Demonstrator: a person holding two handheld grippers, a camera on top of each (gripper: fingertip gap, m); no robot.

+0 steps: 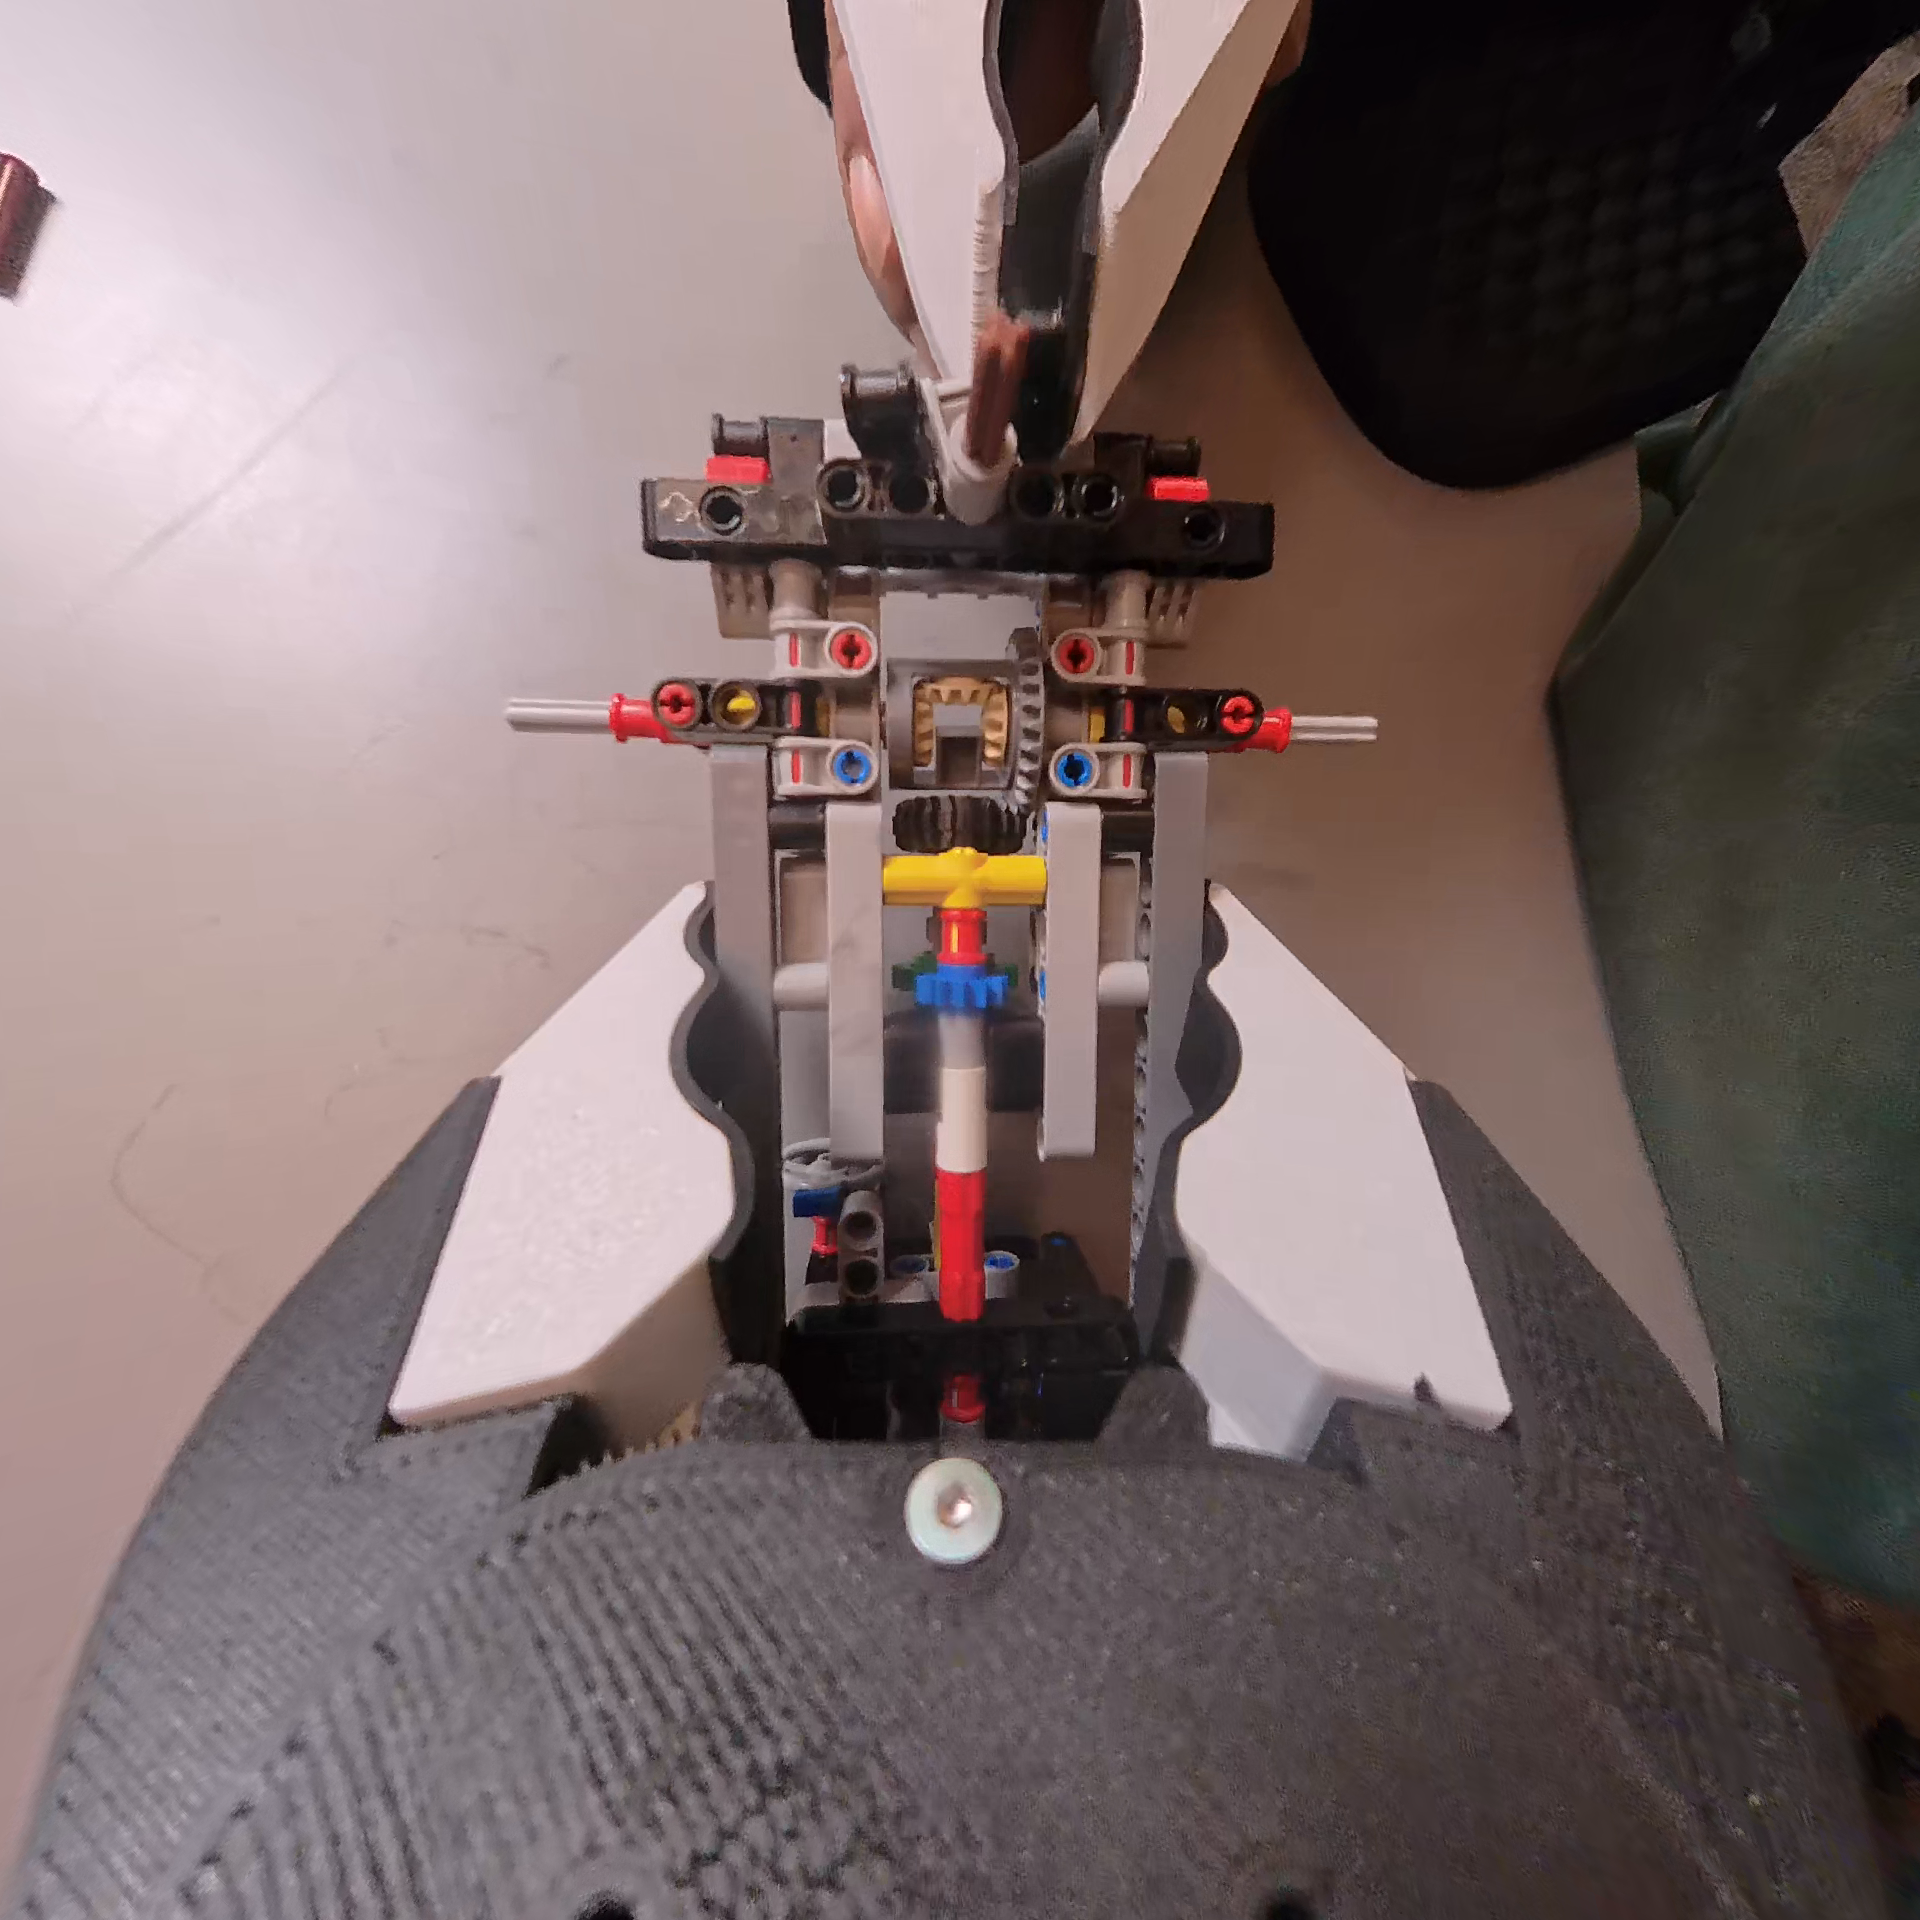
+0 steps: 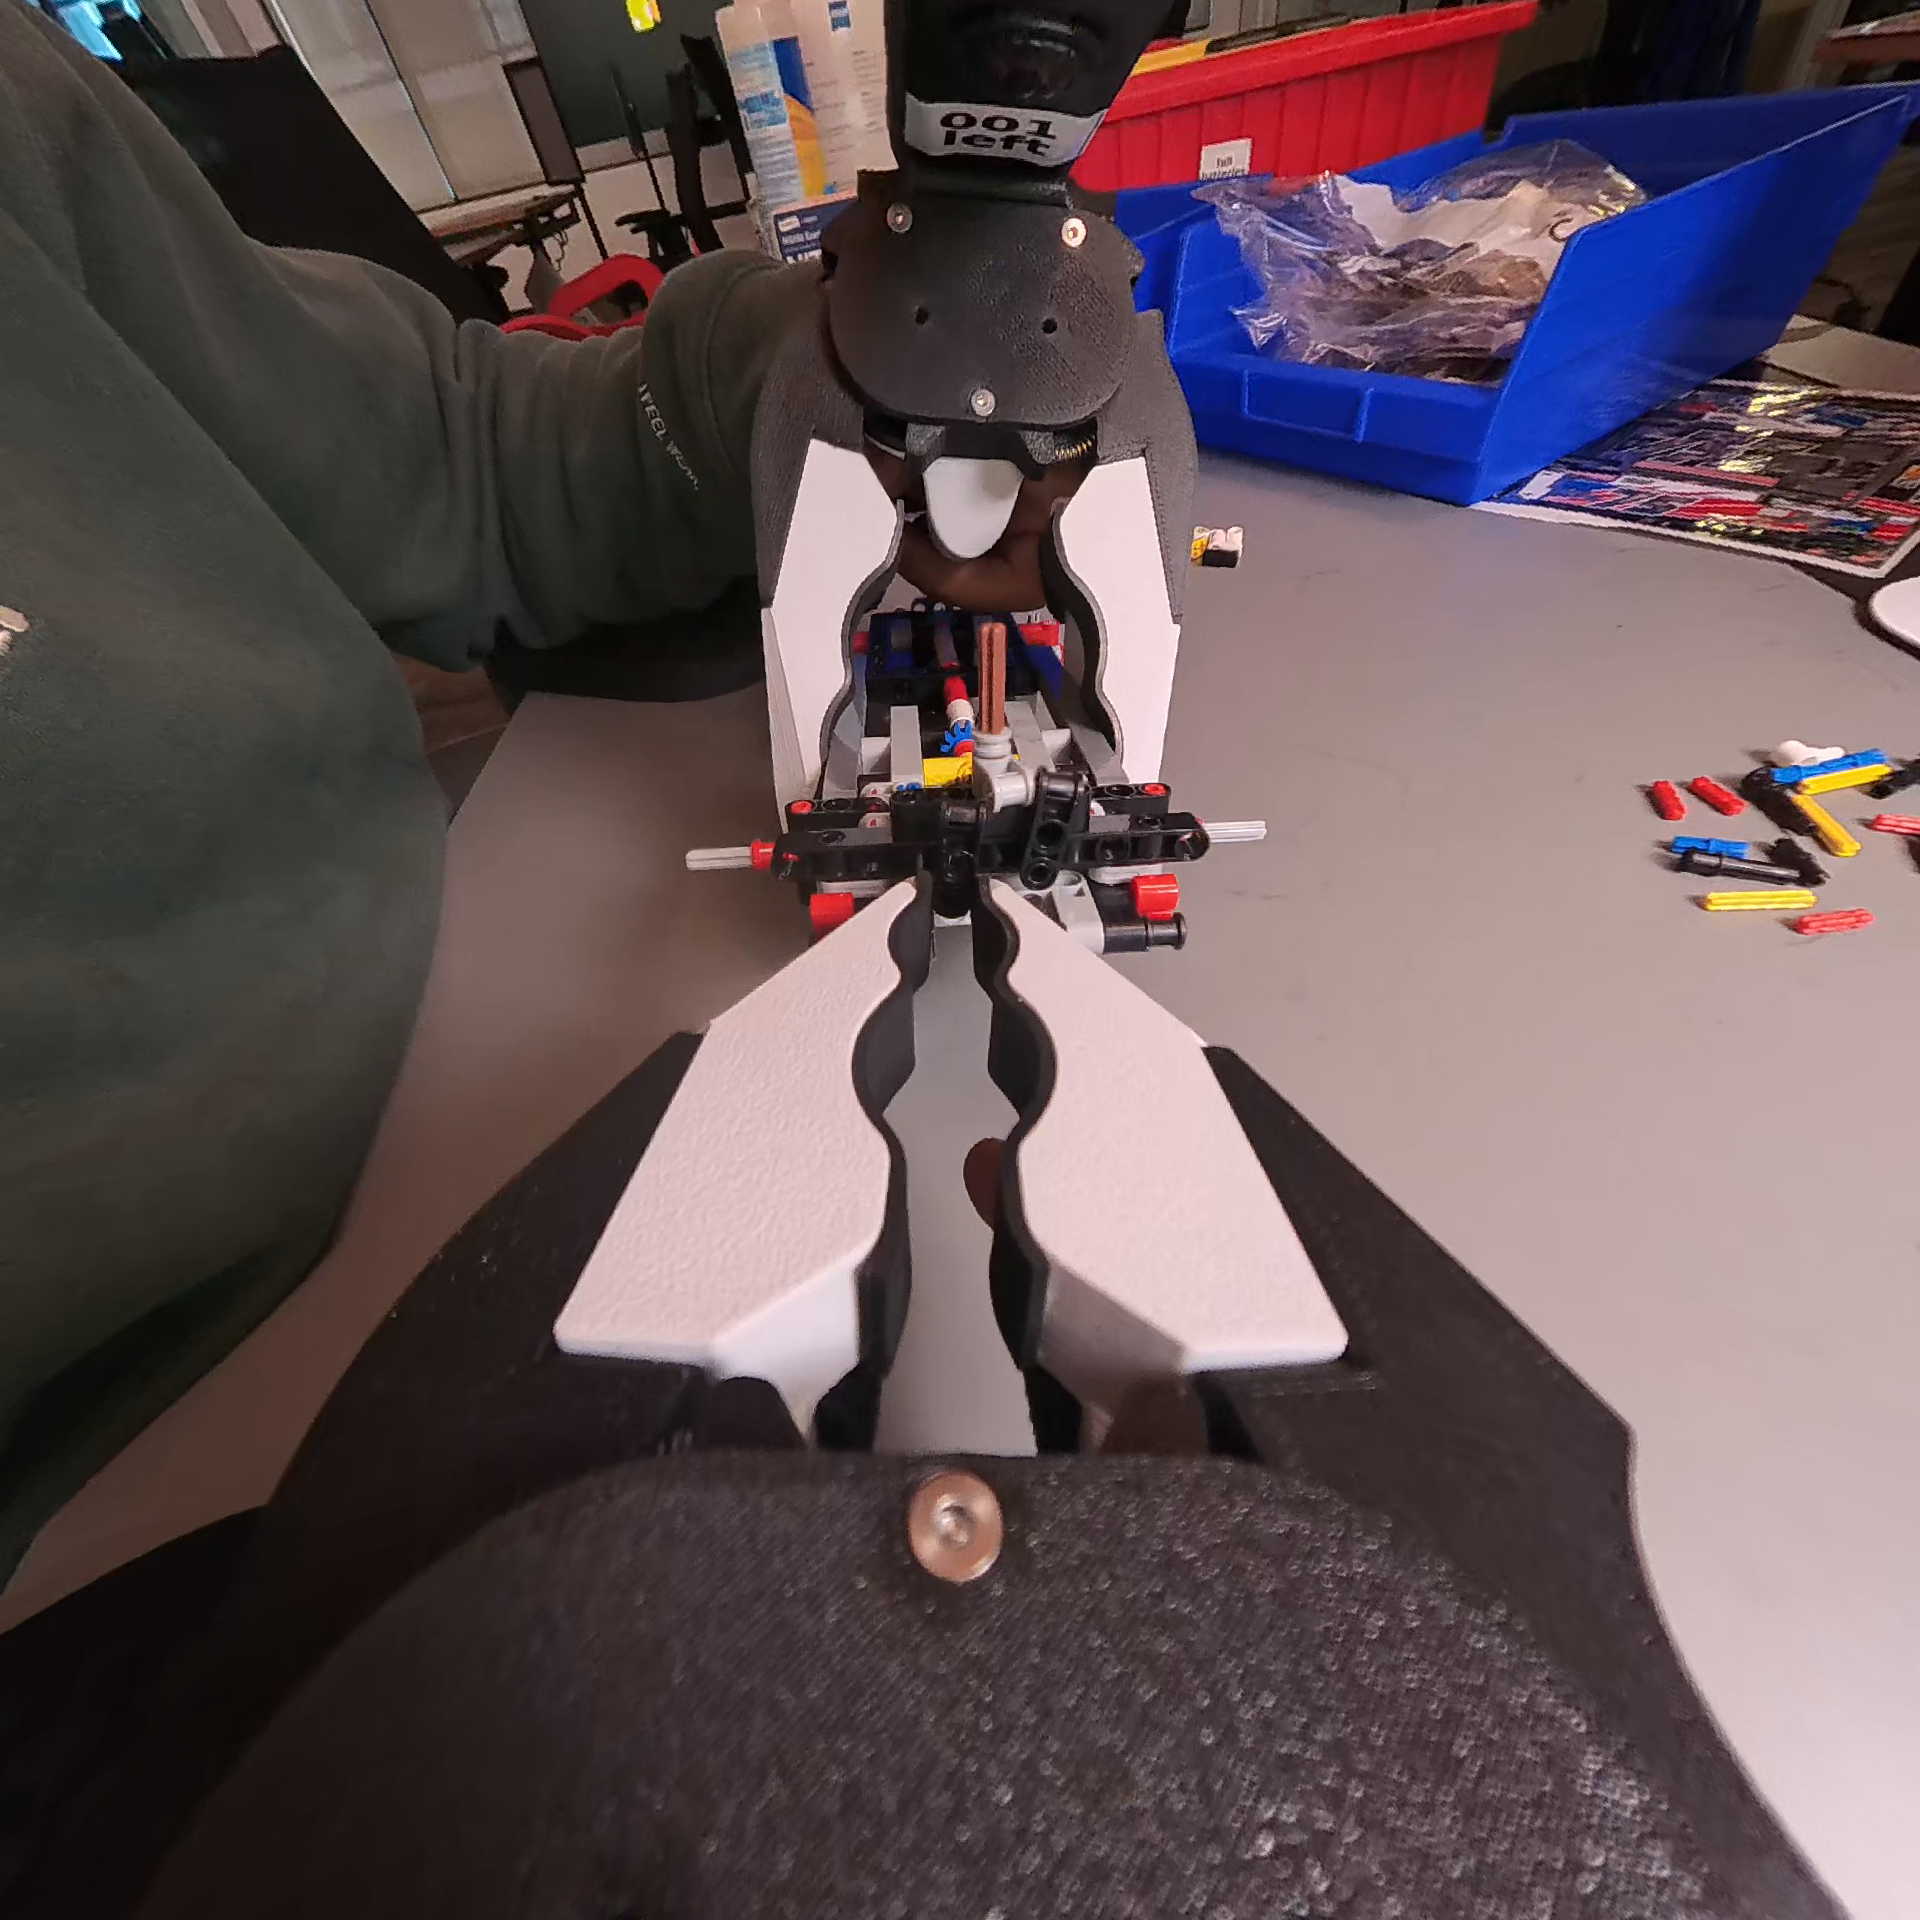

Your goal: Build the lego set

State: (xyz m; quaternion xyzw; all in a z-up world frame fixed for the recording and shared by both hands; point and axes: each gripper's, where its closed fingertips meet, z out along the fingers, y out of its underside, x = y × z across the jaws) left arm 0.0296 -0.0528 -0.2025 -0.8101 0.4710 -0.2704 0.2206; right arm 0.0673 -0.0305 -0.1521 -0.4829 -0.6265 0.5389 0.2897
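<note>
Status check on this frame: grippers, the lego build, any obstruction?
Left gripper clamps lego chassis. Right gripper nearly shut at its front beam. Brown axle seated upright. No obstruction.

Left wrist cam looks steeply down along its tool (image 1: 956,1091) onto the table (image 1: 312,623), very close. Right wrist cam sits low, near level, facing across the table (image 2: 1455,1039) toward us. We see the lego build (image 1: 956,727) (image 2: 977,821) in both, from opposite ends.

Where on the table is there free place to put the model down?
Bare grey table lies between the lego model and the loose pieces, below the blue bin. It is crowded at those pieces and beside the green sleeve.
</note>
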